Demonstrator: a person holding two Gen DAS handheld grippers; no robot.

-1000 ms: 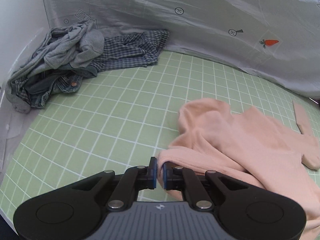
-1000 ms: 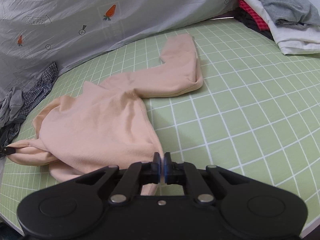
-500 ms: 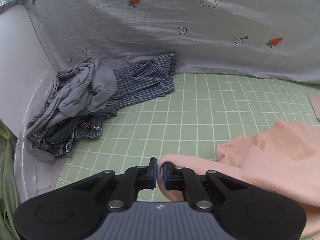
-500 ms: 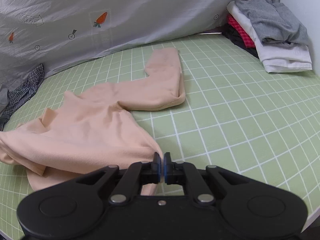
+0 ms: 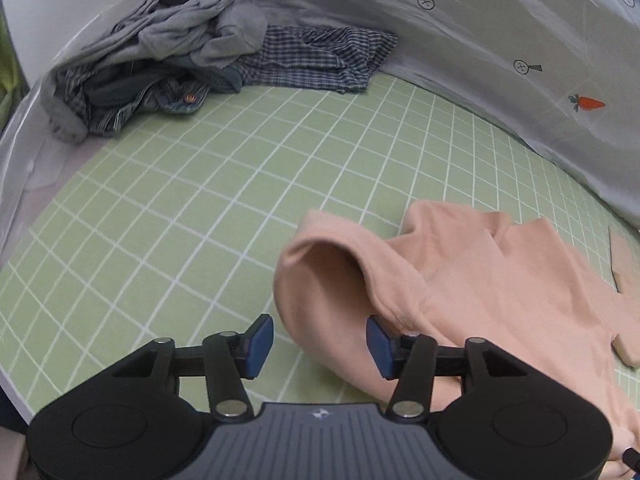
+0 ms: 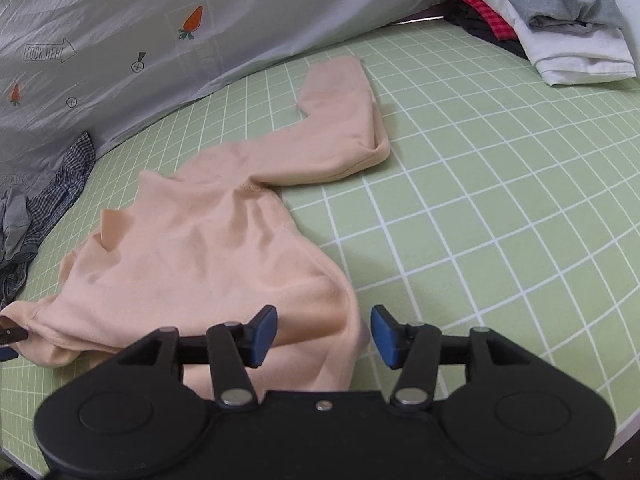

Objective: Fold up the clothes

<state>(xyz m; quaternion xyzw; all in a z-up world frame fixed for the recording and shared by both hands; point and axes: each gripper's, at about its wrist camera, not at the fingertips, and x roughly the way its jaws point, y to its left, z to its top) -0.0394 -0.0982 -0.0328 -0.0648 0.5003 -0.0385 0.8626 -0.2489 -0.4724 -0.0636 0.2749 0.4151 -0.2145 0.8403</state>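
Both tongs let go; only right view shows folded stack (image 6: 560, 20).

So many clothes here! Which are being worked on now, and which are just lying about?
In hand: peach long-sleeved top; green grid mat beneath it.

Lying about: rumpled grey, checked and denim heap; stacked folded grey, white and red clothes; grey carrot-print sheet.

The left gripper (image 5: 319, 344) hangs over a green gridded mat (image 5: 192, 216), its jaws opening, blue pads apart. A fold of the peach top (image 5: 472, 280) lies between them, touching neither pad; the rest of the garment spreads rumpled to the right. At the far left corner sits a heap of clothes (image 5: 160, 64): grey jersey over denim, with a checked shirt (image 5: 320, 60) beside it, against a grey printed sheet (image 5: 480, 40).
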